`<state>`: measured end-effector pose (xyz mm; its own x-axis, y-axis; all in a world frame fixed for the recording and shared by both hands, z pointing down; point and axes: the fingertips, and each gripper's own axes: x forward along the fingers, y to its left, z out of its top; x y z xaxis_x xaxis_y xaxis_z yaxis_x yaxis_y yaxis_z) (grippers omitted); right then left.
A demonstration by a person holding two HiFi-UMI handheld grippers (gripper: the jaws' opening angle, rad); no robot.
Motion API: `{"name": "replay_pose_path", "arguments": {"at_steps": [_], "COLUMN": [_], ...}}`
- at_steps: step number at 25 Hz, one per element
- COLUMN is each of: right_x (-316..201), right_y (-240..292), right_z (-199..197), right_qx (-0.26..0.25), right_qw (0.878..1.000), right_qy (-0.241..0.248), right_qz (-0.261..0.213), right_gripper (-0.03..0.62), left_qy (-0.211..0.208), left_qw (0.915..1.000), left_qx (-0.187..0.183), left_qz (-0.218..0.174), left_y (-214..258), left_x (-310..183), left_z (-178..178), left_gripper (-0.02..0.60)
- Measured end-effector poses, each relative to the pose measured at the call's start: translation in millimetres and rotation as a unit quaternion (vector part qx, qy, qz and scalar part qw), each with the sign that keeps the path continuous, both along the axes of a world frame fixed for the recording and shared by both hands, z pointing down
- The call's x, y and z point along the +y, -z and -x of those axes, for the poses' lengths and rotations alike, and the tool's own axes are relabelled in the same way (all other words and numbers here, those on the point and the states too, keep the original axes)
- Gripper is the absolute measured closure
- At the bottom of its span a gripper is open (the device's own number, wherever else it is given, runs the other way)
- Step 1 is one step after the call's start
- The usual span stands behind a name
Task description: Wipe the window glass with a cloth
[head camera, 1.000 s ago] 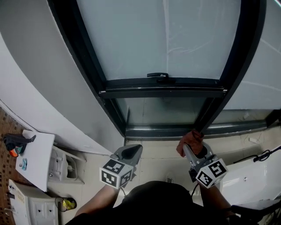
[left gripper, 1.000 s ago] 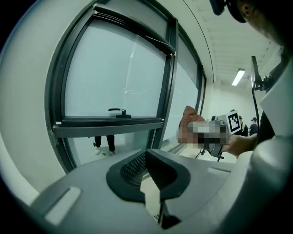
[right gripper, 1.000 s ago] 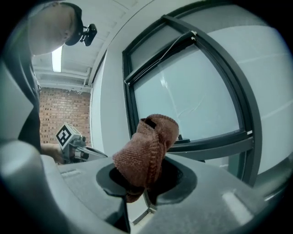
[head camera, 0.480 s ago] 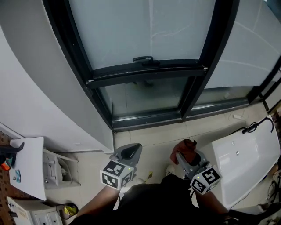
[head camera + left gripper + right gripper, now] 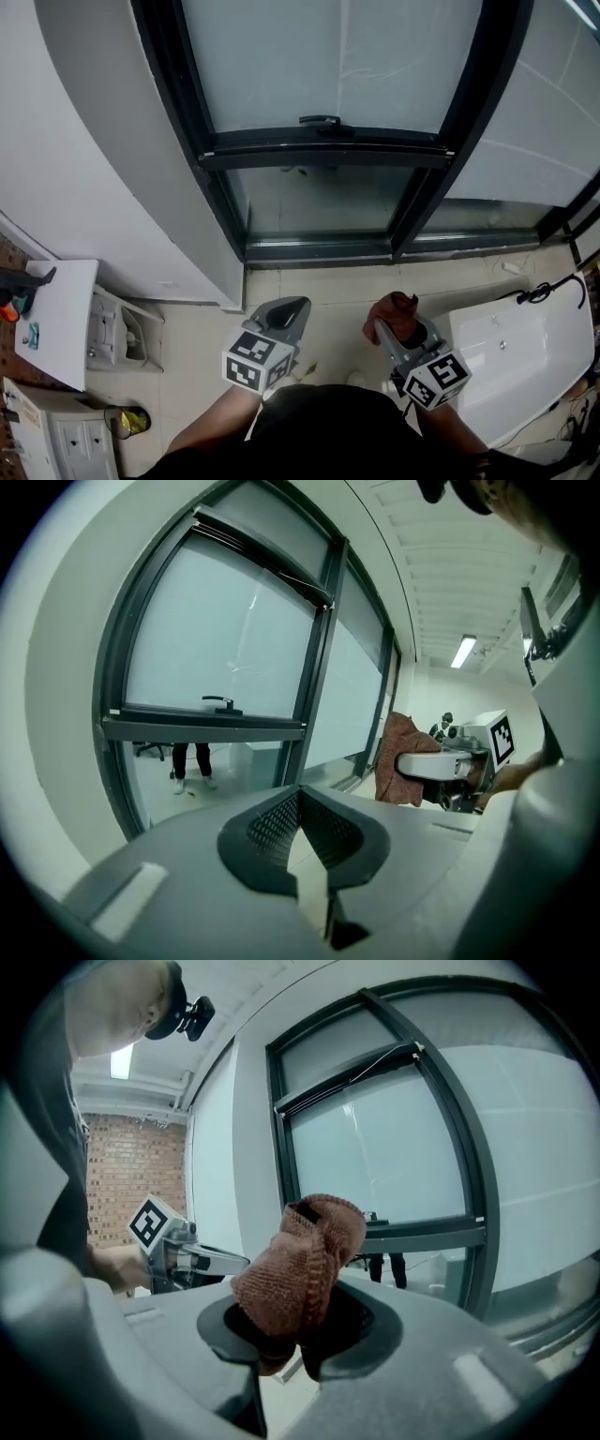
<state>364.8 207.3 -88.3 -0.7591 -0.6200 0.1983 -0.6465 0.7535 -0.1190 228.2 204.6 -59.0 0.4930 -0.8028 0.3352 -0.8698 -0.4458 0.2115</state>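
Observation:
A rust-brown cloth (image 5: 302,1265) is bunched up between the jaws of my right gripper (image 5: 298,1327), which is shut on it. In the head view the same cloth (image 5: 392,314) pokes out ahead of the right gripper (image 5: 392,328), low and well short of the window glass (image 5: 328,56). My left gripper (image 5: 286,319) hangs beside it on the left, jaws together with nothing in them. From the left gripper view (image 5: 302,841) the cloth (image 5: 401,757) shows off to the right. The dark-framed window (image 5: 394,1147) with its handle (image 5: 321,120) stands ahead.
A grey wall pillar (image 5: 103,159) flanks the window on the left. A white panel (image 5: 511,352) with a black cable (image 5: 544,289) lies on the floor at right. White boxes and a white board (image 5: 56,323) sit at the lower left.
The view shifted: the window slid right and slightly down in frame over the last half second. Both grippers stay low near my body, the cloth still held.

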Motion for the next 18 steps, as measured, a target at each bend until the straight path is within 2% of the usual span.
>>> {"name": "replay_pose_path", "arguments": {"at_steps": [6, 9, 18], "right_x": [-4, -6, -15], "right_y": [-16, -19, -18], "right_z": [-12, -18, -23], "right_qx": [-0.004, -0.004, -0.011], "right_qw": [1.000, 1.000, 1.000], "right_qy": [0.016, 0.019, 0.020], "right_qz": [0.016, 0.023, 0.018], "right_gripper": [0.491, 0.491, 0.491], "left_qy": [0.009, 0.016, 0.012], "left_qw": [0.9999, 0.9997, 0.9995], "left_qx": [0.001, -0.012, -0.024], "left_qz": [0.014, 0.015, 0.019], "left_y": [-9, -14, -12], "left_x": [2, 2, -1], "left_z": [-19, -21, -30], "left_gripper": [0.565, 0.565, 0.565]}}
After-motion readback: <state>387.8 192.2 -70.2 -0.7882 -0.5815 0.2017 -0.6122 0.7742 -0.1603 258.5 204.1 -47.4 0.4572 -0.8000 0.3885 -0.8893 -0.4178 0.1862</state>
